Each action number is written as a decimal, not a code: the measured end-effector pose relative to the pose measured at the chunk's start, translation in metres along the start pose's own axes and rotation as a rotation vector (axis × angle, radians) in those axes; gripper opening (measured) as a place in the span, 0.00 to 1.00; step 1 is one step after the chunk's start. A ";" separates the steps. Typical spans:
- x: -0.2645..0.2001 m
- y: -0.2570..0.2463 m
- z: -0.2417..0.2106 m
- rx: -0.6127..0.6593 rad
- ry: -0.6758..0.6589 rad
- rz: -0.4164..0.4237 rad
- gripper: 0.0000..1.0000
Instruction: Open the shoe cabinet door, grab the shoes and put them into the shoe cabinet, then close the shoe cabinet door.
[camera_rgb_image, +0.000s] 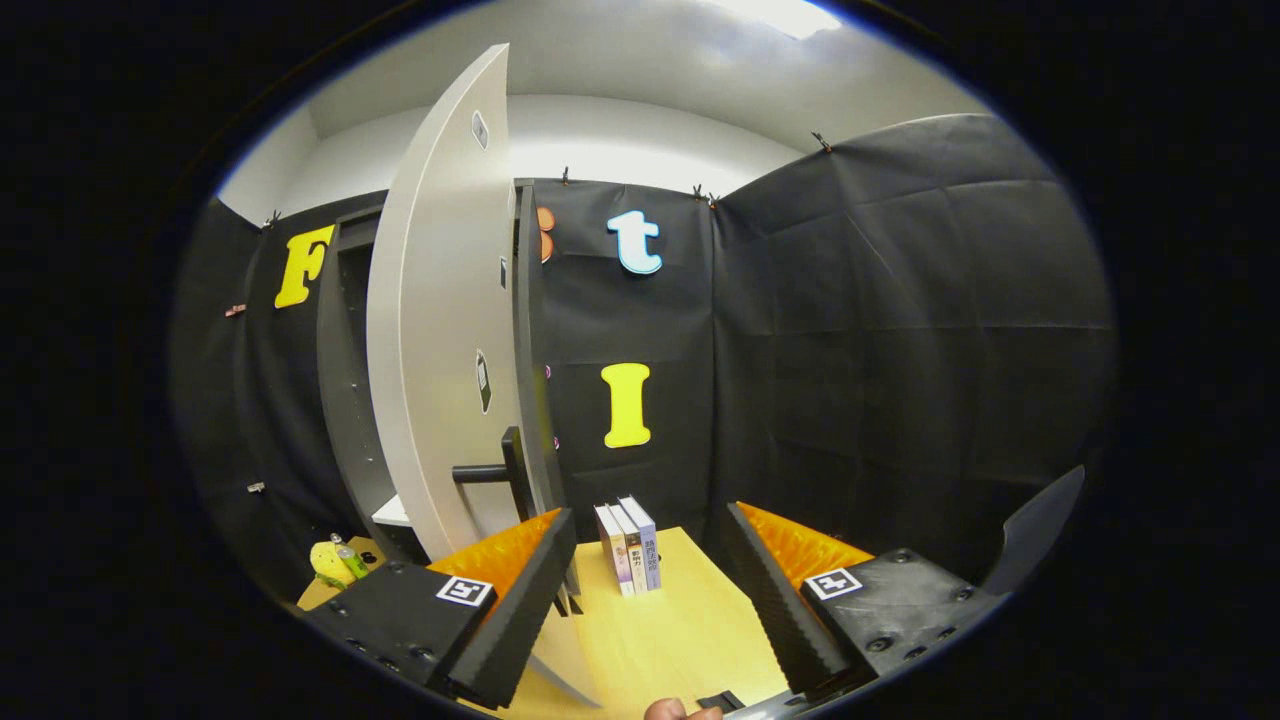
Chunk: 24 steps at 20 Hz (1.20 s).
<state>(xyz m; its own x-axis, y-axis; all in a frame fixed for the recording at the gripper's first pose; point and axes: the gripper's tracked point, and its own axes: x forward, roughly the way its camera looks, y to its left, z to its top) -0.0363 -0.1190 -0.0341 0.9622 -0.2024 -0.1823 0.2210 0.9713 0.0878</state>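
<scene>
Three books (628, 548) upright beyond gripper (650, 600), fingers apart, empty; cabinet door (440, 330) ajar just ahead-left.

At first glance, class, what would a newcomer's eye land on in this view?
The tall pale cabinet door stands swung open, just ahead of the gripper's left finger, with its dark handle low on its edge. Beyond the open, empty fingers, three books stand upright on the wooden table.
</scene>
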 end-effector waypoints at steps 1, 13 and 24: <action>0.000 0.002 0.000 0.000 0.001 0.004 0.97; -0.021 0.112 -0.015 0.039 0.035 0.184 0.97; -0.007 0.211 -0.023 0.062 0.080 0.342 0.98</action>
<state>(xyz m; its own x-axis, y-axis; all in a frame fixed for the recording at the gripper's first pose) 0.0002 0.0898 -0.0366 0.9672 0.1456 -0.2082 -0.0997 0.9713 0.2159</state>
